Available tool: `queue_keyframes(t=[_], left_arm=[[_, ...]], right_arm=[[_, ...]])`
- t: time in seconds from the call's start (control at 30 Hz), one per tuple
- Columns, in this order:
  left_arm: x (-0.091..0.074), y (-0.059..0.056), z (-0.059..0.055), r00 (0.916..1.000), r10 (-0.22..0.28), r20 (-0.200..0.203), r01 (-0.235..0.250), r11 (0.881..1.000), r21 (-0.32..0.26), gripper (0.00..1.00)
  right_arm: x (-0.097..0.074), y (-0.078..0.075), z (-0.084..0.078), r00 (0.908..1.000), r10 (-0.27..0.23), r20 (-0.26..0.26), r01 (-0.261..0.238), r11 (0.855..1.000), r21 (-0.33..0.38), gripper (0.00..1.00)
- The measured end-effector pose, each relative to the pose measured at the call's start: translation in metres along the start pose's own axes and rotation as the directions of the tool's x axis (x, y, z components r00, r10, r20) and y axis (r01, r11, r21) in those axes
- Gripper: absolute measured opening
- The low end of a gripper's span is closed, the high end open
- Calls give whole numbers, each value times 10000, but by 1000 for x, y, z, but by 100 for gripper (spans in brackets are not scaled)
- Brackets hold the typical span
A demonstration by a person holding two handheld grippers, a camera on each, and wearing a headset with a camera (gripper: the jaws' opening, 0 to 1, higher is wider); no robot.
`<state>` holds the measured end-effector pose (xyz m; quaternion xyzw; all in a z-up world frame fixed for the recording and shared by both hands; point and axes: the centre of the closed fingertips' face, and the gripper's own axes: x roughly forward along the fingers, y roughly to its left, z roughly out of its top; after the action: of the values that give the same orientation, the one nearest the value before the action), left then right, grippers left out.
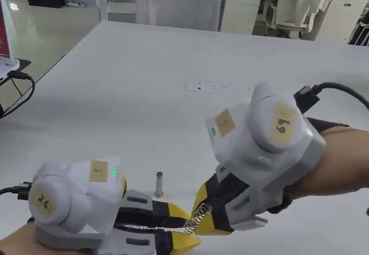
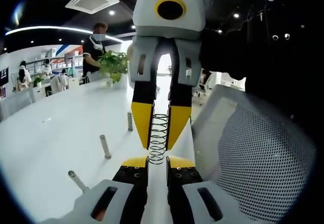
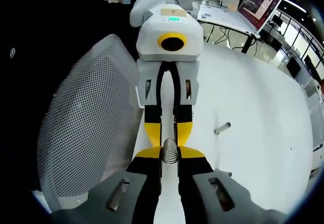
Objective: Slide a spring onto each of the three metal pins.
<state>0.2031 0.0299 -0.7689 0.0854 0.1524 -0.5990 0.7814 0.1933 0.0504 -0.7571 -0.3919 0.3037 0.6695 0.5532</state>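
Left gripper [image 2: 157, 162] and right gripper [image 2: 159, 144] are meeting tip to tip above the table [image 2: 50, 133]. Both pairs of jaws are pinching one spring [image 2: 158, 132], which is bridging them end to end, beside the metal pins [image 2: 105, 146].

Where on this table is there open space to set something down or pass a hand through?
Bare: the wide tabletop between the upright pin and the white strip farther back, and the stretch left of that. Crowded: the near edge, where the left gripper and right gripper meet on the spring close beside the pin.
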Motion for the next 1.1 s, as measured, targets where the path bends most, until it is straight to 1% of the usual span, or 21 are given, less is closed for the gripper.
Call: queue_keyframes(t=[0.1,0.33,0.63,0.8,0.9,1.0,1.1], left_arm=[[0,1,-1,10000,50,-43,-50,10000,-31,10],[-1,3,-4,9999,147,-24,-147,9997,-176,14],[-5,7,-7,9994,341,10,-340,9988,-343,18],[-8,9,-11,9989,465,-5,-464,9978,-480,20],[-11,11,-14,9983,578,-22,-578,9967,-573,23],[-14,14,-18,9973,739,-21,-738,9946,-733,24],[-17,17,-19,9959,905,4,-902,9927,-798,27]], right_arm=[[-1,-1,-1,10000,-18,1,18,10000,24,9],[-3,-3,-5,9999,-104,-117,105,9999,79,9],[-8,-9,-16,9990,-279,-350,289,9992,267,9],[-12,-15,-26,9973,-505,-527,529,9977,433,9],[-16,-17,-31,9968,-586,-535,618,9963,591,9],[-20,-21,-35,9957,-739,-563,779,9943,724,9],[-23,-25,-39,9943,-880,-603,928,9924,814,9]])
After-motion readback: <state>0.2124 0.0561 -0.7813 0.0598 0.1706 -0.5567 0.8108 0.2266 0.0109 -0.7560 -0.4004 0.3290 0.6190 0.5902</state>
